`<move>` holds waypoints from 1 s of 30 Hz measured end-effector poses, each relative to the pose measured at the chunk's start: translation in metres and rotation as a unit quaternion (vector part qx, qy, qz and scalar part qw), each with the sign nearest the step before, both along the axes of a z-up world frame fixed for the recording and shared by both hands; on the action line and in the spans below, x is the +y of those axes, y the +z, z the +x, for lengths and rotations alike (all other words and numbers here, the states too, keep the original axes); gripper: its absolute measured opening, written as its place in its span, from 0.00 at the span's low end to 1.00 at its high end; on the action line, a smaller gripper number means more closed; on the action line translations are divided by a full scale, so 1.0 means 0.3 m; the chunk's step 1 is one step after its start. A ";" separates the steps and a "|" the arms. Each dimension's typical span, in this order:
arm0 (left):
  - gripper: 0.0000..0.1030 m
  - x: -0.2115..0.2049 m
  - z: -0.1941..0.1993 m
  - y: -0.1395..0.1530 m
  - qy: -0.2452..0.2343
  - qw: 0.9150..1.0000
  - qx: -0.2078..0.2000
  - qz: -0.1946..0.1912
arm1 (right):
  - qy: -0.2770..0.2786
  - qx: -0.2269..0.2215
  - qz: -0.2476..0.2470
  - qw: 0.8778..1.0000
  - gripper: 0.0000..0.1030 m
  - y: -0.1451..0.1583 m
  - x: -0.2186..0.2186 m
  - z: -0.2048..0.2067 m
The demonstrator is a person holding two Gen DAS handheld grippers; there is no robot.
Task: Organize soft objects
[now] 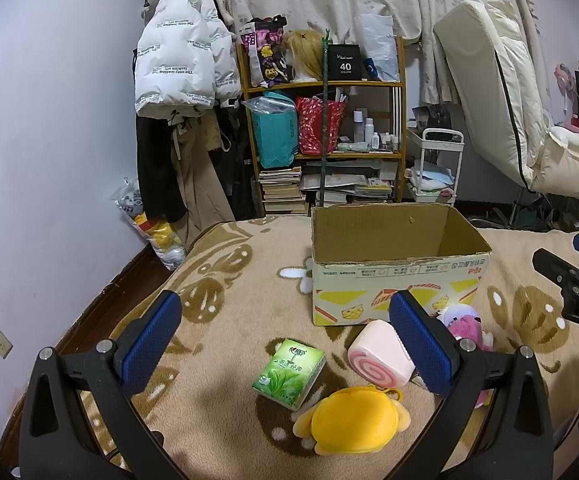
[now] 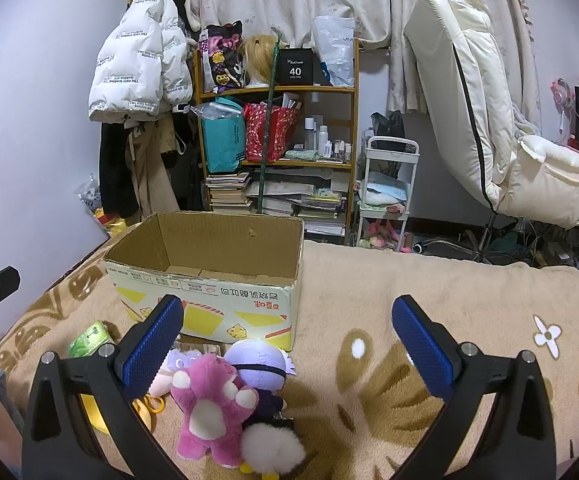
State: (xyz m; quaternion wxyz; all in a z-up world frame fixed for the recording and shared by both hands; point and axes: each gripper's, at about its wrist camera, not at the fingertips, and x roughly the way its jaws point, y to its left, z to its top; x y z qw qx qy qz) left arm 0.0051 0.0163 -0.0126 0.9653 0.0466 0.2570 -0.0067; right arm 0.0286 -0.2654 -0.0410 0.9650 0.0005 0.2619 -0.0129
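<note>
Left wrist view shows the left tool spread wide and holding nothing, hovering over a tissue pack, a pink roll cushion and a yellow plush on the bed, just in front of the open box. All look light and squashy; I'd pinch each across its middle. The right tool is equally wide and bare, above a pink bear touching a purple doll. The bear's belly seems the best grip.
</note>
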 end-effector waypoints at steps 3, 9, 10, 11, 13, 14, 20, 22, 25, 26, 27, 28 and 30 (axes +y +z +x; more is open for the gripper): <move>0.99 0.002 0.000 -0.002 0.000 1.000 0.001 0.000 | 0.000 0.000 0.000 1.000 1.00 0.000 0.000 0.000; 0.99 0.006 0.003 -0.009 0.000 1.000 0.001 0.001 | 0.000 0.000 0.000 1.000 1.00 0.000 0.000 0.001; 0.99 0.008 0.003 -0.011 0.000 1.000 0.002 0.002 | 0.000 0.001 0.000 1.000 1.00 0.000 0.000 0.001; 0.99 0.003 0.002 -0.008 0.000 1.000 0.002 0.001 | 0.000 0.001 0.000 1.000 1.00 0.000 -0.001 0.001; 0.99 0.007 0.002 -0.011 0.000 1.000 0.002 0.001 | 0.000 0.001 0.000 1.000 1.00 -0.001 0.000 0.001; 0.99 0.003 0.002 -0.009 0.000 1.000 0.002 0.002 | 0.000 0.001 0.000 1.000 1.00 0.000 -0.001 0.001; 0.99 0.005 0.008 -0.023 -0.004 1.000 0.007 0.002 | 0.001 0.004 0.002 1.000 1.00 -0.003 0.002 -0.006; 0.99 0.000 0.026 -0.031 -0.006 1.000 0.016 0.001 | -0.002 0.003 0.006 1.000 1.00 -0.004 0.004 -0.005; 0.99 -0.001 0.068 -0.046 -0.005 0.999 0.034 0.002 | 0.004 0.026 0.020 0.999 1.00 -0.085 0.018 0.015; 0.99 -0.008 0.078 -0.044 -0.005 0.999 0.039 0.002 | 0.008 0.032 0.025 0.999 1.00 -0.097 0.023 0.021; 0.99 -0.006 0.096 -0.052 -0.006 0.999 0.047 0.002 | 0.011 0.036 0.028 0.999 1.00 -0.105 0.022 0.031; 0.99 -0.011 0.109 -0.051 -0.005 0.999 0.052 0.004 | 0.017 0.040 0.030 0.999 1.00 -0.114 0.030 0.039; 0.99 -0.012 0.141 -0.061 -0.002 0.998 0.064 0.007 | 0.022 0.041 0.029 0.998 1.00 -0.116 0.042 0.048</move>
